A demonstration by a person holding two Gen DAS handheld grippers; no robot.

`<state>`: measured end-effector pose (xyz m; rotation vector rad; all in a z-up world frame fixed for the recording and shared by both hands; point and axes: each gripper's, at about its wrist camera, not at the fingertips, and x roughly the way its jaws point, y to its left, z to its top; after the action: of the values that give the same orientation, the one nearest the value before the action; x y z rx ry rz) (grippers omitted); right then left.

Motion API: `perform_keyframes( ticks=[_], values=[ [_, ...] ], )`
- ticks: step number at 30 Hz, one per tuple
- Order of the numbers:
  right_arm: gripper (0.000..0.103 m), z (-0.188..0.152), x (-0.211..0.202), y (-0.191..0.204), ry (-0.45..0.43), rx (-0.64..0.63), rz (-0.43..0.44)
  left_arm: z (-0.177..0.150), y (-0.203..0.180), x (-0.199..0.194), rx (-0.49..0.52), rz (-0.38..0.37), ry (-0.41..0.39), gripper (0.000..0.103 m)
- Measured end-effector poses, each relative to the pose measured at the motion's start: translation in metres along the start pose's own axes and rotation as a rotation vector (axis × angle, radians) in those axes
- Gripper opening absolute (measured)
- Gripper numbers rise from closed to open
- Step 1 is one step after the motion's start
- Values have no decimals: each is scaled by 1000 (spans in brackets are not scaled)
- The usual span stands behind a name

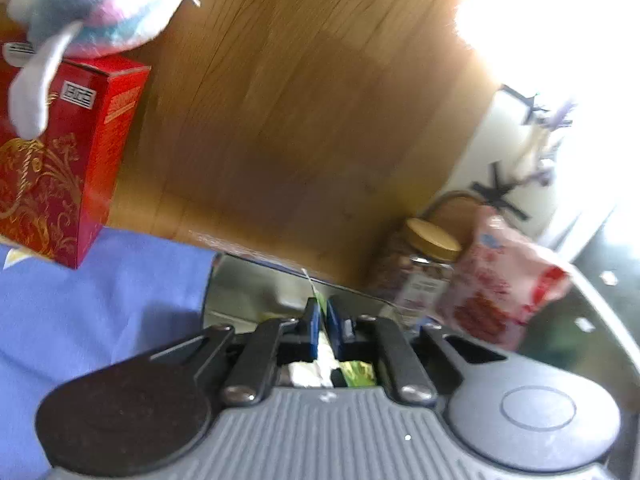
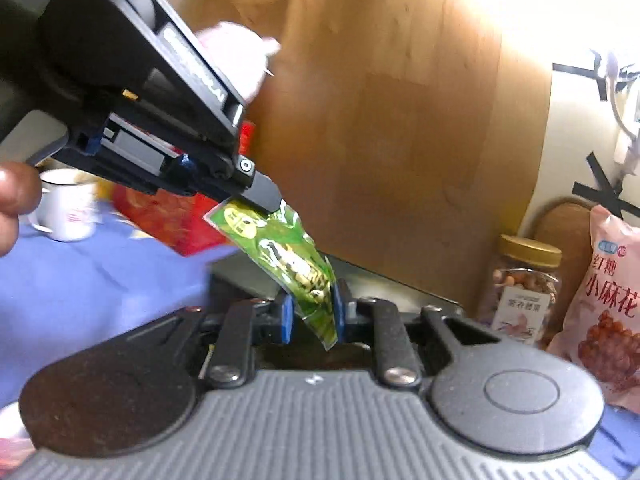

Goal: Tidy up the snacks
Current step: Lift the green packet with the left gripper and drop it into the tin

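A small green snack packet (image 2: 288, 256) hangs in the air between both grippers. My left gripper (image 2: 260, 200) comes in from the upper left and is shut on the packet's top edge. In the left wrist view its blue pads (image 1: 312, 328) pinch the thin edge of the green packet (image 1: 320, 300). My right gripper (image 2: 314, 316) has its blue pads either side of the packet's lower end, with a gap left of the packet. A nut jar with a gold lid (image 2: 524, 284) and a pink snack bag (image 2: 612, 304) stand at the right.
A red box (image 1: 60, 160) with a plush toy (image 1: 92, 4) on top stands at the left on a blue cloth (image 1: 100, 300). A white mug (image 2: 68, 208) sits behind it. A metal tray (image 1: 256, 288) lies below the grippers. A wooden board (image 2: 380, 140) is behind.
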<state>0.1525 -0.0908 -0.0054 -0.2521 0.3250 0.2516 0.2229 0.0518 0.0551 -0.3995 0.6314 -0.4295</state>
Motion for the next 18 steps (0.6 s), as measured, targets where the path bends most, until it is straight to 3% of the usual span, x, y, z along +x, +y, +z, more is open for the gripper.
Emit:
perform_keyframes(
  ticks=[4, 7, 9, 11, 14, 18],
  values=[
    [33, 1, 24, -10, 99, 27, 22, 1, 7, 20, 34, 145, 38, 16],
    [41, 3, 9, -16, 59, 89, 64, -3, 23, -12, 13, 113, -22, 32],
    [43, -5, -12, -20, 19, 109, 75, -9, 32, -33, 2, 118, -44, 34],
    [43, -16, -27, -26, 20, 180, 113, -23, 40, -48, -37, 107, -6, 34],
    [43, -38, -44, -33, 83, 312, 163, -45, 45, -52, -80, 46, 74, 34],
    [43, -55, -41, -38, 179, 497, 240, -71, 48, -45, -116, 31, 143, 34]
  ],
)
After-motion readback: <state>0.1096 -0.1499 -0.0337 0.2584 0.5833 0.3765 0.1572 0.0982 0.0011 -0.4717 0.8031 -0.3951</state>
